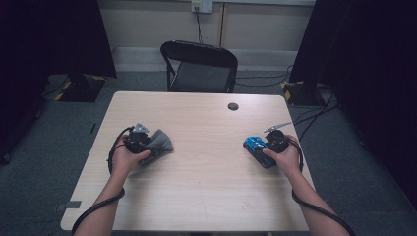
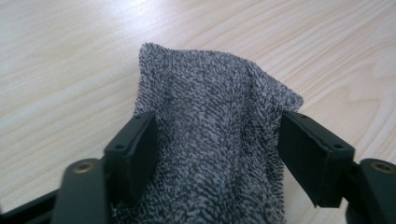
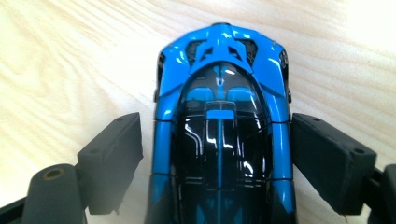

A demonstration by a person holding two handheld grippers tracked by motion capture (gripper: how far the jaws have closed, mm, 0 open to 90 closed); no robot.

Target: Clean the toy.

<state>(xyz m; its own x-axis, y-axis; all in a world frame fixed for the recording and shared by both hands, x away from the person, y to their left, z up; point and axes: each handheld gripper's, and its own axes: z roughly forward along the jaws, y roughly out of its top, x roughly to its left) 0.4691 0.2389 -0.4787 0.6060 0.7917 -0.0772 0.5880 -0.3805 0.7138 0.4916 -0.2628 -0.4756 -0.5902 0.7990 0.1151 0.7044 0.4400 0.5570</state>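
the grey cloth sits at the table's left and the blue toy car at its right — each probably set up for one hand. the left gripper pinches the bunched cloth between its jaws. the right gripper straddles the car, jaws apart — whether they touch it i cannot tell.

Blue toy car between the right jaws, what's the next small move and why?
Probably close the right gripper on the blue toy car: its jaws sit on either side of the body, with a small gap showing on the left side. The left gripper already pinches the grey cloth.
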